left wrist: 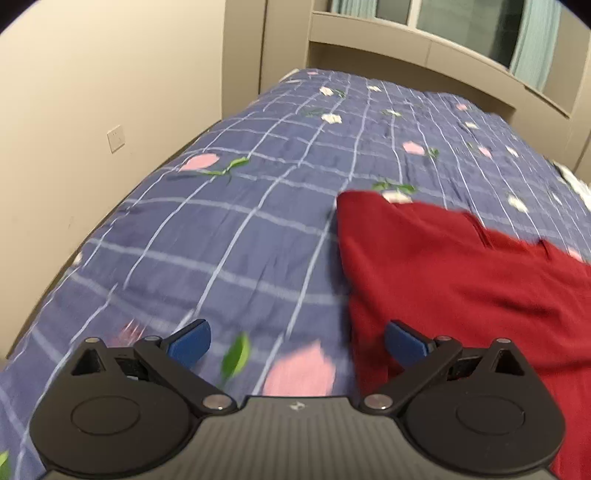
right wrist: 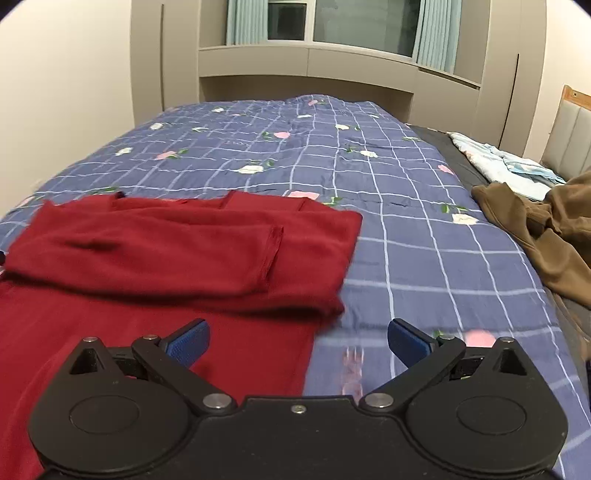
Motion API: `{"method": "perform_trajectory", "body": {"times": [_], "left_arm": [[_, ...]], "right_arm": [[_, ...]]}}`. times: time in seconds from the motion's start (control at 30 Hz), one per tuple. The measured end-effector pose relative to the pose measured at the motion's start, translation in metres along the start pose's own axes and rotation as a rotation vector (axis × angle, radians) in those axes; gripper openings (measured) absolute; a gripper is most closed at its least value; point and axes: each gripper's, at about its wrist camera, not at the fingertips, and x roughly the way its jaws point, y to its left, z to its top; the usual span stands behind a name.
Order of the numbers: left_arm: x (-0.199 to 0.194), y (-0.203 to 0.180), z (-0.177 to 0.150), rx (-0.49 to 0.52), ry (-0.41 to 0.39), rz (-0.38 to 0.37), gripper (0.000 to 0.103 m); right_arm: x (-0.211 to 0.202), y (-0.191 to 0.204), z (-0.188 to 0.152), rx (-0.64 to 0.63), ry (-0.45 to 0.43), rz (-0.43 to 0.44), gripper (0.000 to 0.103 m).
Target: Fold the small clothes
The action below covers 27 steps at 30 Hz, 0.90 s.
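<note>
Red fabric dominates both wrist views: a red garment [right wrist: 177, 243] is laid flat on a blue checked bedspread [right wrist: 406, 236] printed with pink and white flowers. In the right wrist view the garment is seen from about 9 to 12 o'clock of the gripper, with one sleeve [right wrist: 207, 240] folded across the body so that its hemmed cuff points toward 1 o'clock. The right gripper [right wrist: 298, 341] is held above the garment's near right edge, its blue-padded jaws spread wide apart with nothing between them; the left pad is seen over red cloth, the right pad over bare bedspread (whether either touches the fabric cannot be told).

In the left wrist view the same red garment [left wrist: 461, 280] is found at 1 to 3 o'clock. The left gripper [left wrist: 297, 341] is likewise held with jaws fully apart and empty, straddling the garment's left edge.

A brown garment [right wrist: 535, 236] is crumpled at 2 o'clock in the right view, with a pale blue cloth [right wrist: 506, 166] just beyond it. A curtained window [right wrist: 362, 26] is set above the far end of the bed, and a wall socket [left wrist: 116, 138] is visible at 10 o'clock in the left view.
</note>
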Motion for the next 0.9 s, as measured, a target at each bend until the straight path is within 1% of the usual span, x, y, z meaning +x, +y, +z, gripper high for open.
{"method": "perform_trajectory", "body": {"times": [0.17,0.27,0.37,0.5,0.63,0.73,0.9], "left_arm": [[-0.033,0.004,-0.034,0.063,0.032,0.0,0.102],[-0.047,0.005,-0.054,0.07,0.06,-0.006,0.102],[-0.056,0.007,-0.073,0.066,0.101,-0.023,0.102],[-0.074,0.003,-0.098,0.126,0.076,-0.015,0.102],[-0.088,0.005,-0.113,0.128,0.087,-0.031,0.102],[-0.096,0.007,-0.122,0.143,0.093,-0.037,0.102],[-0.114,0.01,-0.139,0.179,0.114,-0.07,0.102]], "right_arm": [[-0.045,0.008,-0.027,-0.044,-0.02,0.042,0.102],[-0.066,0.016,-0.043,-0.075,-0.015,0.06,0.102],[-0.08,0.024,-0.059,-0.091,0.008,0.083,0.102],[-0.095,0.03,-0.082,-0.11,0.052,0.096,0.102],[-0.11,0.035,-0.105,-0.141,0.091,0.092,0.102],[-0.119,0.035,-0.119,-0.131,0.115,0.09,0.102],[-0.137,0.026,-0.139,-0.052,0.139,0.091,0.102]]}}
